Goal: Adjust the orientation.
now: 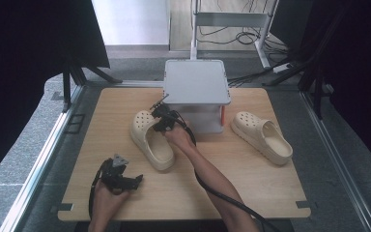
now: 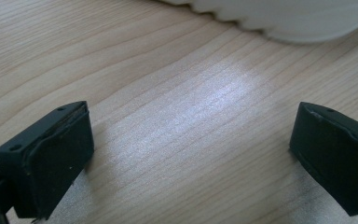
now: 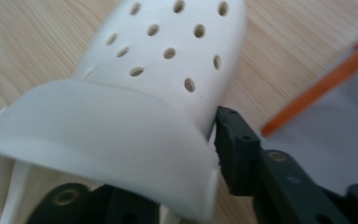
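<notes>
- The grey stand point(image 1: 196, 92) blocks the top centre of the table point(image 1: 251, 193).
- A cream clog point(image 1: 150, 139) lies left of centre and a second clog point(image 1: 262, 137) at right; bare wood between them.
- The lower right stretch lies open.

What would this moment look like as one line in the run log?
right gripper: jaws shut on left clog upper | left gripper: jaws open, over table | right clog: untouched, beside grey box
</notes>
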{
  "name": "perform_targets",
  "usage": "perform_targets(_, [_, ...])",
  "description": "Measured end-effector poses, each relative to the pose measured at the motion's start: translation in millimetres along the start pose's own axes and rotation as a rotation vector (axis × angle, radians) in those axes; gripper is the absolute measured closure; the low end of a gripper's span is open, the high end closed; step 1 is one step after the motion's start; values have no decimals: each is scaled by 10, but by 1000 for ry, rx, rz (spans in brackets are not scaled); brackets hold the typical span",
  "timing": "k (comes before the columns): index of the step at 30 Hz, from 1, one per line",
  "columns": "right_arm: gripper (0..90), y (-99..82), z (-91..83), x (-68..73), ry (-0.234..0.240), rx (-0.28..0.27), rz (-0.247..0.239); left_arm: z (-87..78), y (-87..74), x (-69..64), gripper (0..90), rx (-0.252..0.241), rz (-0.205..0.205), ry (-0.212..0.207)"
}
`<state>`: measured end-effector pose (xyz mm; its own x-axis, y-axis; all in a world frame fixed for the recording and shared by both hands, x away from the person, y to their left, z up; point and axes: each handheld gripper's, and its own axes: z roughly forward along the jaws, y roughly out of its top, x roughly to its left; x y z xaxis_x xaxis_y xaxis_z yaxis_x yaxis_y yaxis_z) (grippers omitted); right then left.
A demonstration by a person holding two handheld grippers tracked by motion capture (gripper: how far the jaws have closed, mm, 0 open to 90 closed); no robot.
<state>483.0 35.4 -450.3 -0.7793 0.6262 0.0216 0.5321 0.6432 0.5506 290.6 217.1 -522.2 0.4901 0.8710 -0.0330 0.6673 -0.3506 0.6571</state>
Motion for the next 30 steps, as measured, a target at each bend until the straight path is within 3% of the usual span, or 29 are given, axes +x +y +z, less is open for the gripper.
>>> perform_targets(1, [772, 4, -22, 2, -23, 11, -7, 0, 0, 1, 0, 1, 1, 1])
perform_targets(5, [812, -22, -111, -32, 9, 14, -8, 1, 0, 1, 0, -1, 1, -1])
perform_targets(9, [817, -56, -270, 24, -12, 12, -44, -1, 0, -1, 0, 1, -1, 0])
perform_targets(13, [820, -113, -462, 53, 43, -7, -42, 1, 0, -1, 0, -1, -1, 1])
perform_targets(17, [814, -202, -665, 130, 37, -7, -77, 1, 0, 0, 0, -1, 0, 1])
perform_targets(23, [815, -450, -929, 192, 66, -5, -81, 0, 0, 0, 0, 0, 1, 0])
perform_targets(24, [815, -450, -929, 192, 66, -5, -81, 0, 0, 0, 0, 0, 1, 0])
perform_targets(30, [809, -840, -1166, 270, 38, 3, -86, 1, 0, 1, 0, -2, 0, -1])
